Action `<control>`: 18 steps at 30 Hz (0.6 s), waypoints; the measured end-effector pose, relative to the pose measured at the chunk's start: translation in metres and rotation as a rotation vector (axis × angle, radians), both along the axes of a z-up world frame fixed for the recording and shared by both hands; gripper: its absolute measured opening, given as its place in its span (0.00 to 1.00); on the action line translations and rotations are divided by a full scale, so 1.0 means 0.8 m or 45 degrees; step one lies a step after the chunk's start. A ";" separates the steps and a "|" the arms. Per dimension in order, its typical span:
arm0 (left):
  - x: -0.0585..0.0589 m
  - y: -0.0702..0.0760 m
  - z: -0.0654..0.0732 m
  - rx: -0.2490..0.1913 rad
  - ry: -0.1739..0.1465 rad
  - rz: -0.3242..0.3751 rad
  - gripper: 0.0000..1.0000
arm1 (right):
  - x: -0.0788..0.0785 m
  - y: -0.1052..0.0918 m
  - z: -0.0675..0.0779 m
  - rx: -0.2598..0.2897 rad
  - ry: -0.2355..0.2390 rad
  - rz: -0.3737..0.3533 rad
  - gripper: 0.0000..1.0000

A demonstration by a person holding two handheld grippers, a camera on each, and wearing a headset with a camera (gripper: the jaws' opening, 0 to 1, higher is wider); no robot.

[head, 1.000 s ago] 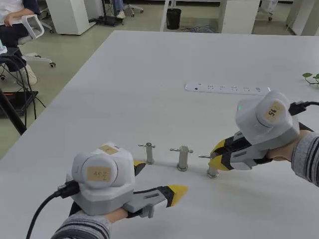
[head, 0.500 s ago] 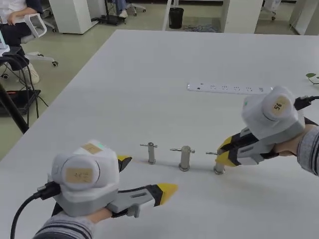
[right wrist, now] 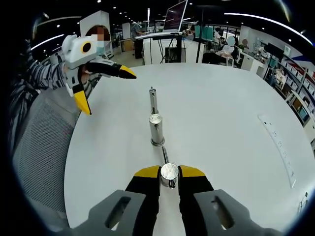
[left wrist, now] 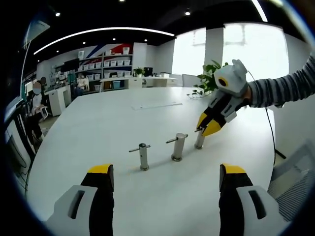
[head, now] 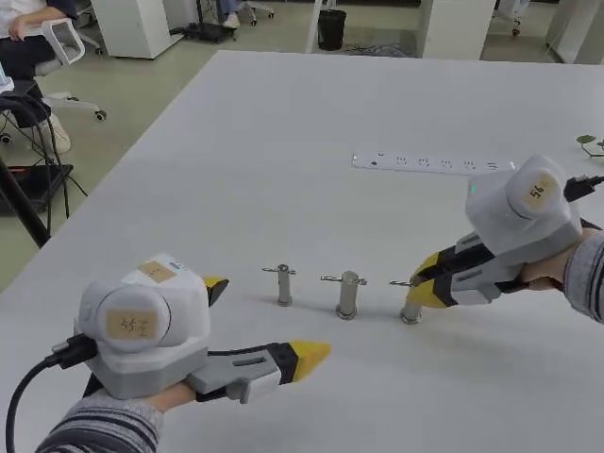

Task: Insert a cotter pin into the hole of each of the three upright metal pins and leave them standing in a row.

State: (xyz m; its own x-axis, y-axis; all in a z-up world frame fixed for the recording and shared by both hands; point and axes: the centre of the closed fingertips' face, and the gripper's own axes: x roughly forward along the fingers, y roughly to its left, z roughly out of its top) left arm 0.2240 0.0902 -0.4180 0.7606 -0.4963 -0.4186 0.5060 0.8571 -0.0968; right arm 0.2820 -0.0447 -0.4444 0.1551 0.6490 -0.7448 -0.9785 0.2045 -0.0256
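Three upright metal pins stand in a row near the front of the white table (head: 311,123): left pin (head: 284,285), middle pin (head: 347,296), right pin (head: 411,310). A thin cotter pin crosses the top of each; the one in the right pin (head: 400,282) pokes out to the left. My right gripper (head: 422,283) is shut on the head of the right pin (right wrist: 170,172), with a yellow fingertip (right wrist: 147,173) pressed to each side. Beyond it stand the middle pin (right wrist: 156,129) and left pin (right wrist: 153,100). My left gripper (head: 264,318) hangs open, in front and to the left of the row (left wrist: 166,172).
A white power strip (head: 425,164) lies further back on the table. Green leaves (head: 591,144) reach in at the right edge. The table's left edge runs diagonally, with office chairs (head: 57,42) and a seated person on the floor beyond it.
My left gripper has drawn back to the left, away from the row, still open. The right gripper stays at the right pin.
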 end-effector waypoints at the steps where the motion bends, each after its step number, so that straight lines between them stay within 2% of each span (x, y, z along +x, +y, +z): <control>1: 0.001 -0.002 0.001 -0.018 -0.004 0.003 0.90 | 0.000 0.000 0.000 0.001 0.000 0.002 0.09; 5: 0.000 -0.003 0.001 -0.013 -0.016 -0.004 0.95 | -0.001 0.000 0.000 0.001 -0.004 0.020 0.09; 10: -0.002 -0.001 -0.006 0.005 0.008 -0.007 0.99 | -0.002 0.001 -0.001 0.010 -0.008 0.024 0.09; 12: -0.002 0.000 -0.005 -0.018 0.017 -0.001 0.99 | -0.003 0.000 -0.007 -0.026 -0.029 0.046 0.10; 14: 0.000 0.002 -0.002 -0.045 0.014 0.018 0.99 | -0.005 0.001 -0.009 -0.028 -0.028 0.048 0.12; 18: 0.000 0.005 0.001 -0.061 0.007 0.029 0.99 | -0.006 0.003 -0.011 -0.036 -0.044 0.040 0.15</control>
State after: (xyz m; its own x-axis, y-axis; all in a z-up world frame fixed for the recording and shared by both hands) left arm 0.2243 0.0939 -0.4175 0.7695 -0.4985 -0.3992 0.4859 0.8626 -0.1406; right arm 0.2769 -0.0420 -0.4532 0.1612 0.6327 -0.7574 -0.9829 0.1725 -0.0651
